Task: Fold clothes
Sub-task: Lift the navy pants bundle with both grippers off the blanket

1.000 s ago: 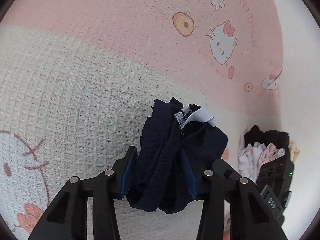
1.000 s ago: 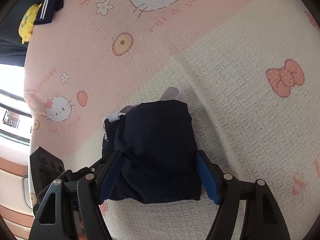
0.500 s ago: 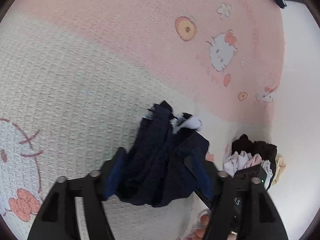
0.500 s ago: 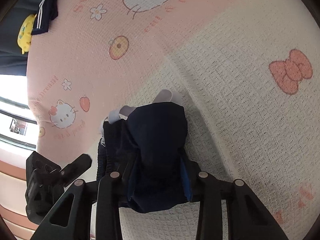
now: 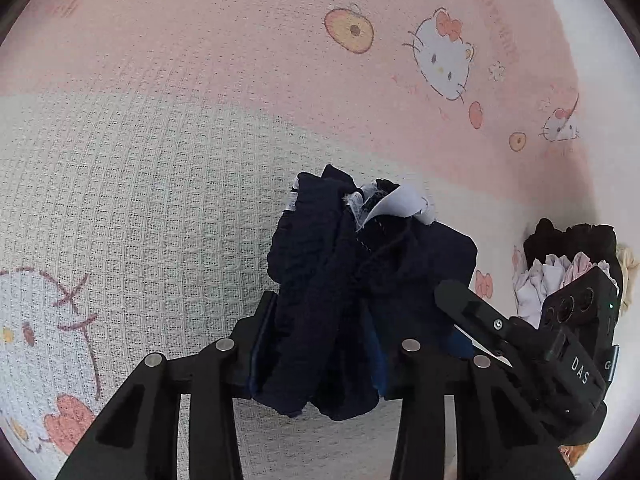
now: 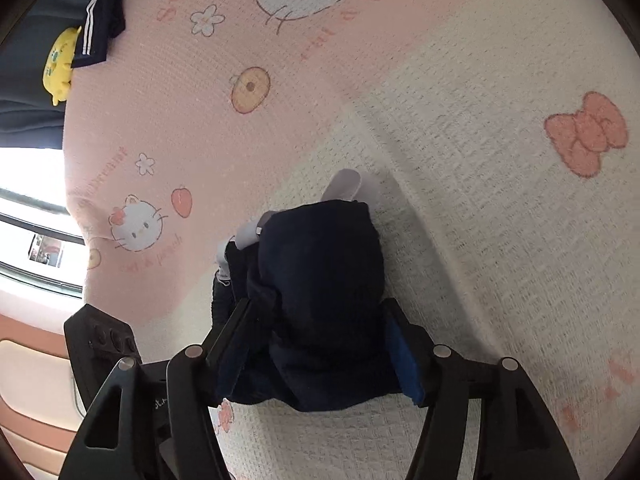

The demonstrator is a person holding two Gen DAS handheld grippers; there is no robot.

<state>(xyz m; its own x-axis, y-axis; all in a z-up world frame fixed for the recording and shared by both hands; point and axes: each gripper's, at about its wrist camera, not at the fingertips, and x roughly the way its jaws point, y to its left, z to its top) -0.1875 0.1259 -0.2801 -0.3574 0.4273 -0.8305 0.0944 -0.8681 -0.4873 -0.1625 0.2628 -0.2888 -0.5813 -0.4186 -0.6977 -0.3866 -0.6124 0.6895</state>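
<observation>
Garment: a bunched navy garment (image 5: 340, 300) lies on the blanket (image 5: 140, 200), a white label at its far end, beyond the fingertips.
Left gripper (image 5: 320, 344): jaws closing, the navy cloth bunched between them; both pads press its sides.
Right gripper (image 6: 316, 348): jaws opening, the garment's near end between the blue pads; whether they still press it cannot be told.
Container: none can be made out; a dark and pale pile of clothes (image 5: 568, 256) sits right of the left fingers, at the blanket's edge.
Far left of right fingers: striped dark cloth (image 6: 100, 12), yellow item (image 6: 60, 64).
</observation>
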